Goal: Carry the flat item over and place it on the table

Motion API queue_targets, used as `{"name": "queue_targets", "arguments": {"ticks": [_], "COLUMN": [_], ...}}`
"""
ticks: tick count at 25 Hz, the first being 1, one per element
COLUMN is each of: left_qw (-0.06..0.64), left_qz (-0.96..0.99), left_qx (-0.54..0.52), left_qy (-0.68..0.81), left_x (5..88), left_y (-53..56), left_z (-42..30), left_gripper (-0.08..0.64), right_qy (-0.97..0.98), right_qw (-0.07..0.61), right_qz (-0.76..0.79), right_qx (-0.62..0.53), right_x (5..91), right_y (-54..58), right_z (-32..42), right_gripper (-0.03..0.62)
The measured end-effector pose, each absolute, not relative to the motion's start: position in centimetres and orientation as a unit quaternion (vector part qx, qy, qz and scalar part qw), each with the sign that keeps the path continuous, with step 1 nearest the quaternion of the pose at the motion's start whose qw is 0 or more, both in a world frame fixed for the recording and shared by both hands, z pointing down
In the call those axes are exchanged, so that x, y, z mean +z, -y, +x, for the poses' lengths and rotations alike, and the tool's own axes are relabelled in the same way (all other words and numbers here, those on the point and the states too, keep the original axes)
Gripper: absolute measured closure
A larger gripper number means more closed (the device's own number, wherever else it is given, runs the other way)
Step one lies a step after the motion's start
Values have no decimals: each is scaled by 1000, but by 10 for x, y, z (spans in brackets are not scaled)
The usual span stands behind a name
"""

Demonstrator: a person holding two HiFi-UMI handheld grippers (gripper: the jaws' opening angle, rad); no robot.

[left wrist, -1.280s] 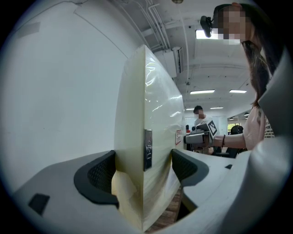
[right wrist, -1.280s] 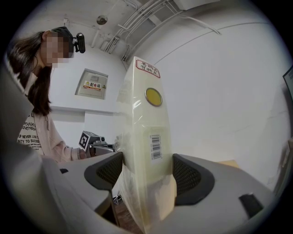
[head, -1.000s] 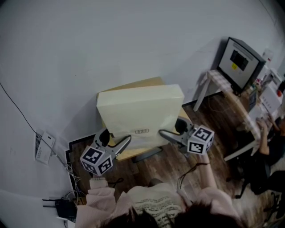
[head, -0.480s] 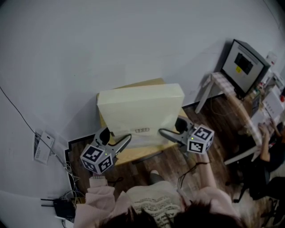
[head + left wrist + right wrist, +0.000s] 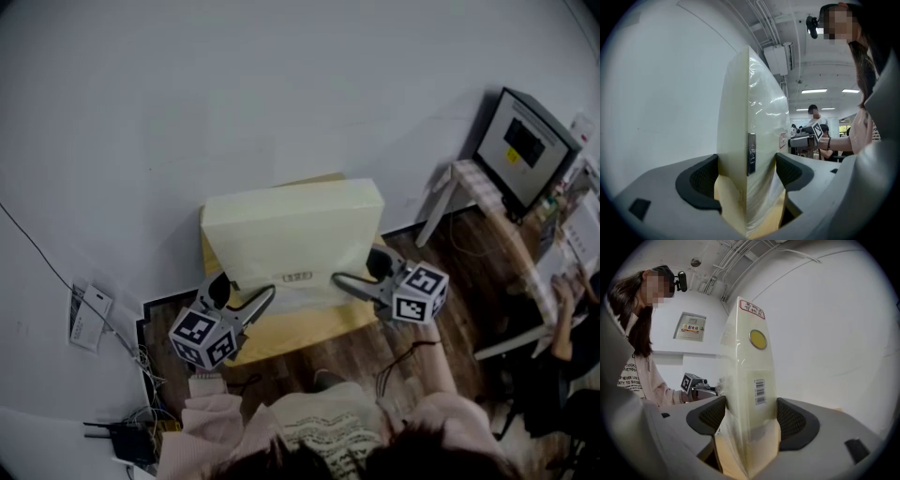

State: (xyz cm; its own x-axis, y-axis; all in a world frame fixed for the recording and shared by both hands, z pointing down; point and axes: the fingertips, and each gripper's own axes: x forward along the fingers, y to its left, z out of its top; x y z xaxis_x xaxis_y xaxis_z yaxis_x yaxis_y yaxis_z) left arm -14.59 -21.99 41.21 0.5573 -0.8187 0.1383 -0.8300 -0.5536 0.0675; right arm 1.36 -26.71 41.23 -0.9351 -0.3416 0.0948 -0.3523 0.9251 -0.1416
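Observation:
The flat item is a wide cream package in clear wrap, held on edge above a small yellow wooden table by the white wall. My left gripper is shut on its lower left edge, and my right gripper is shut on its lower right edge. In the left gripper view the package stands upright between the dark pads of the left gripper, and both pads press on it. In the right gripper view the package, with a barcode and a yellow sticker, is pinched by the right gripper.
A monitor stands on a small side table at the right. A router and cables lie on the floor at the lower left, and a white device hangs on the wall. Wooden floor surrounds the table.
Both grippers keep their hold on the package. It has shifted slightly left, and more of the yellow table's near side shows below it.

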Motion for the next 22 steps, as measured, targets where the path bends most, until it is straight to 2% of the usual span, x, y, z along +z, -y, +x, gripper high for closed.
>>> {"name": "queue_targets", "arguments": {"ticks": [22], "left_qw": [89], "left_qz": [854], "left_qx": [61], "left_qy": [508], "left_x": [428], "left_y": [294], "left_z": [-138], "left_gripper": [178], "right_qy": [986], "right_qw": [63], "right_qz": [125], "right_qx": [93], "right_x": [429], "right_y": [354], "right_z": [15], "right_gripper": [244]}}
